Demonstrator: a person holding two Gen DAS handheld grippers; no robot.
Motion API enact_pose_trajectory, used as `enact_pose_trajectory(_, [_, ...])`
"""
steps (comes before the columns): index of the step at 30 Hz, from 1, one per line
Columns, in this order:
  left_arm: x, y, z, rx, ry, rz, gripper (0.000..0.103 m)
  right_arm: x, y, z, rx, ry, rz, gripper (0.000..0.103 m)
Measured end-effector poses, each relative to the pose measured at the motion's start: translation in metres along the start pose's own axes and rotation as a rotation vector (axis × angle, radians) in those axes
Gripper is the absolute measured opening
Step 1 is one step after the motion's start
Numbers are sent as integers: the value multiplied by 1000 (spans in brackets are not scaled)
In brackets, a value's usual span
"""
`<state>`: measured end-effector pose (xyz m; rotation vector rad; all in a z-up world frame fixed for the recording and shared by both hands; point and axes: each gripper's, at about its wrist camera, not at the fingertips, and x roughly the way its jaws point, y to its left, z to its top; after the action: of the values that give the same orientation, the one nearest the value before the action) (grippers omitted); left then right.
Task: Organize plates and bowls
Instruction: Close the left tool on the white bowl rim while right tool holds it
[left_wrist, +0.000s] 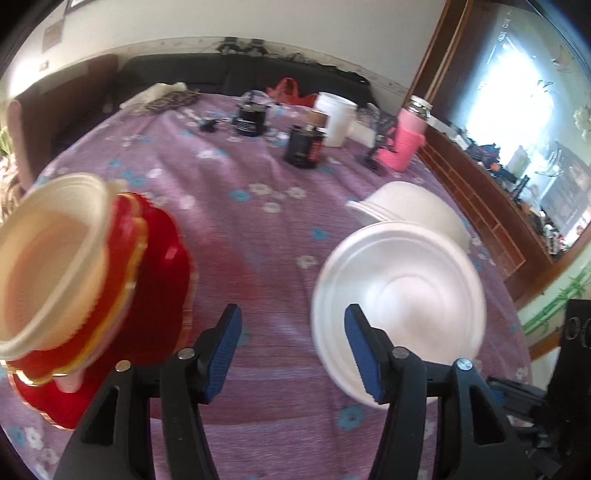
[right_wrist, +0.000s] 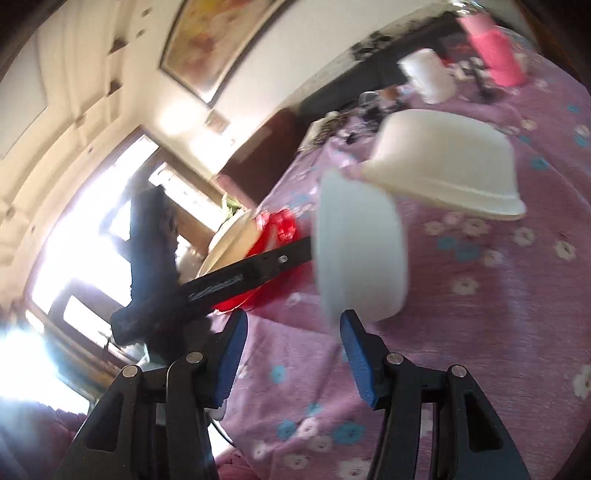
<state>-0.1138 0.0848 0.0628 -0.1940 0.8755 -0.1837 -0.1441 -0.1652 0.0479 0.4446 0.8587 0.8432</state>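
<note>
Both my grippers, left (left_wrist: 293, 350) and right (right_wrist: 293, 354), have their jaws apart and hold nothing; the white bowl (left_wrist: 399, 306) sits on the bench (left_wrist: 258, 236) beside the upside-down bowl (left_wrist: 413, 210); I think I should grab its rim slowly; the red stack (left_wrist: 96, 280) is far left.

stacked bowls (left_wrist: 55, 266) left, plate (left_wrist: 399, 306) right, tablecloth (left_wrist: 258, 236) beneath

Two close wrist views, shared table (left_wrist: 258, 236)
</note>
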Motion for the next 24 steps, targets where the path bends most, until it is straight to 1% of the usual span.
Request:
enact_pose_trajectory(1, [-1, 2, -1, 15, -3, 22, 61, 1, 0, 0, 2, -2, -21, 57])
enact_pose_trajectory(3, [-1, 1, -4, 49, -11, 57, 63, -1, -9, 2, 28, -24, -125, 57])
enact_pose_trajectory(4, [-1, 1, -6, 63, -12, 69, 64, -3, -11, 1, 37, -32, -159, 57])
enact_pose_trajectory(5, [1, 0, -8, 71, -9, 73, 64, -6, -16, 1, 53, -47, -225, 57])
enact_pose_trajectory(8, [5, -1, -10, 63, 11, 37, 64, -17, -28, -1, 92, -85, -366, 57])
enact_pose_trajectory(11, [10, -4, -11, 73, 23, 33, 65, -31, -41, -2, 116, -106, -434, 57])
enact_pose_trajectory(15, [24, -9, -8, 74, 55, -2, 69, -33, -53, -1, 148, -100, -442, 57])
enact_pose_trajectory(18, [34, -15, -7, 82, 75, -13, 69, -27, -56, 1, 157, -99, -446, 57])
enact_pose_trajectory(24, [55, -35, -4, 131, 97, -67, 71, -24, -61, 3, 180, -98, -463, 57])
